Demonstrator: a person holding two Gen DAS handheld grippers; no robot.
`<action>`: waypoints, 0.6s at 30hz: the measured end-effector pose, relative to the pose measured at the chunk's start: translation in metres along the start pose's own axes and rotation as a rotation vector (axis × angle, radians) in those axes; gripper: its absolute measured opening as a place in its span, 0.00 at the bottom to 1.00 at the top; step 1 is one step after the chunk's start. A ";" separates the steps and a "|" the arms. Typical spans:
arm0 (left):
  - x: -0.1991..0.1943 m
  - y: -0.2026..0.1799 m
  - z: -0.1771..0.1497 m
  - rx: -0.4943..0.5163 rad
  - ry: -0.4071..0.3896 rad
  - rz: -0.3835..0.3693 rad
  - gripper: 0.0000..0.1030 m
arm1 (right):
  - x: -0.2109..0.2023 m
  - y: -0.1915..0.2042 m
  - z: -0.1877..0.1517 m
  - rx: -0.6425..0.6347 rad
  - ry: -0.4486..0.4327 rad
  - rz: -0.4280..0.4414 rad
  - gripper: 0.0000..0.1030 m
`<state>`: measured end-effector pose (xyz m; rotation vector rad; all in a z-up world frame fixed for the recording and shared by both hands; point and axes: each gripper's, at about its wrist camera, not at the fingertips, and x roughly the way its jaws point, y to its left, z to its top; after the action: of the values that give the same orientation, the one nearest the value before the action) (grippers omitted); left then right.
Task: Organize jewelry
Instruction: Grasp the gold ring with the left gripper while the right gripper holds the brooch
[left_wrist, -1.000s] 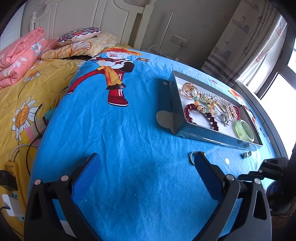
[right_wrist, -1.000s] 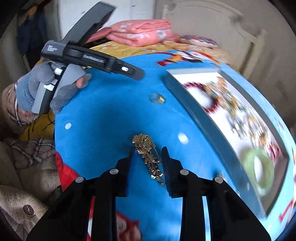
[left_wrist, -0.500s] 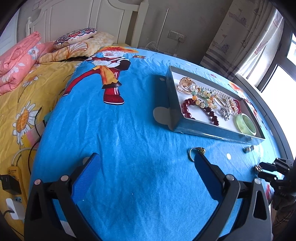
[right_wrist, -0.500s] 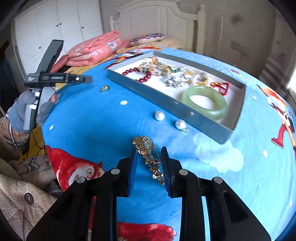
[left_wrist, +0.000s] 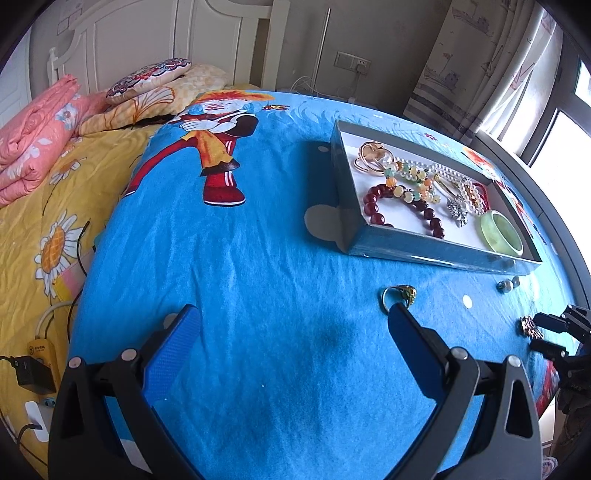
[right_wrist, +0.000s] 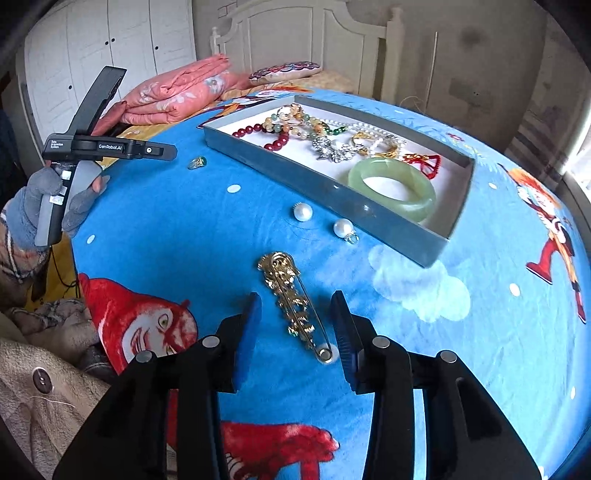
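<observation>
Left wrist view: The left tool (left_wrist: 291, 328) is spread wide with nothing between its blue pads, above the blue blanket (left_wrist: 236, 266) that covers the bed. A gold ring (left_wrist: 399, 295) lies on the blanket just beyond the tip of the right-hand finger. Beyond it stands a shallow grey tray (left_wrist: 424, 242) holding a dark red bead bracelet (left_wrist: 391, 206), pale bead strands, a silver brooch (left_wrist: 458, 210) and a green jade bangle (left_wrist: 502, 234). Two pearl earrings (left_wrist: 508, 284) lie on the blanket near the tray's front corner. The right tool (left_wrist: 535, 334) enters at the right edge, with a gold brooch (left_wrist: 528, 326) at its fingertips.

Right wrist view: The right tool (right_wrist: 295, 325) points down at the blanket (right_wrist: 184, 229). Its jaws have just been opening; the gold safety-pin brooch (right_wrist: 291, 299) lies on the blanket between the pads, and a clear gap shows on each side, so it is not gripped. Two pearl earrings (right_wrist: 321, 219) lie beyond it, just in front of the tray (right_wrist: 332, 192). The jade bangle (right_wrist: 393, 188) sits in the tray's near end, the red bead bracelet (right_wrist: 266, 136) at the far end. The ring (right_wrist: 196, 162) lies on the blanket left of the tray. A gloved hand (right_wrist: 44, 206) holds the left tool (right_wrist: 162, 151) at the left.
</observation>
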<state>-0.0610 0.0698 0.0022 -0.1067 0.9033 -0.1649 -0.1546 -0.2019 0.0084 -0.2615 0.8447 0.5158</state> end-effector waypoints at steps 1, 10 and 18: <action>0.000 -0.001 0.000 0.001 0.000 0.002 0.98 | 0.000 0.000 -0.001 0.005 -0.006 -0.007 0.25; 0.001 -0.003 -0.001 0.015 0.008 0.022 0.98 | -0.002 -0.004 -0.006 0.069 -0.048 -0.040 0.18; -0.005 -0.036 -0.007 0.109 -0.002 -0.006 0.97 | -0.002 -0.006 -0.005 0.086 -0.050 -0.030 0.18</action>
<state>-0.0734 0.0352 0.0074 -0.0080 0.8902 -0.2193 -0.1558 -0.2095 0.0068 -0.1819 0.8107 0.4550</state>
